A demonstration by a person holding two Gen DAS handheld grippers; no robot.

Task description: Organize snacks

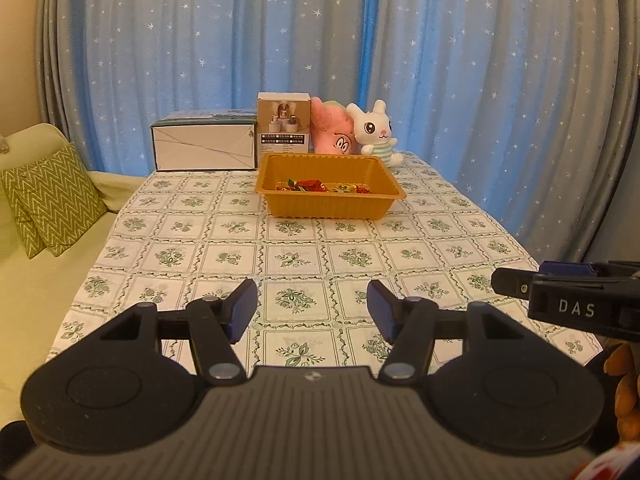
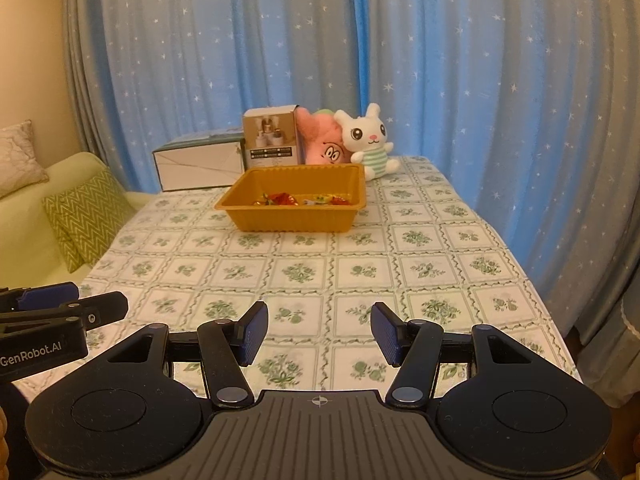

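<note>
We see both grippers, left gripper [image 1: 312, 304] and right gripper [image 2: 320, 330], jaws apart, empty; ribbed orange plastic tray [image 1: 328, 210] holds crinkly wrapped snacks [image 1: 320, 187] on floral-checked tablecloth [image 1: 296, 260].

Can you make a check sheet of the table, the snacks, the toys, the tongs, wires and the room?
Surface: table under a green floral cloth.
Job's things: orange tray holding wrapped snacks.
Clutter: two boxes, pink plush, white bunny behind the tray.
Tongs: left tongs open, empty; right tongs open, empty.
Cables: nothing seen.
Surroundings: starry blue curtains, sofa with zigzag cushions.
</note>
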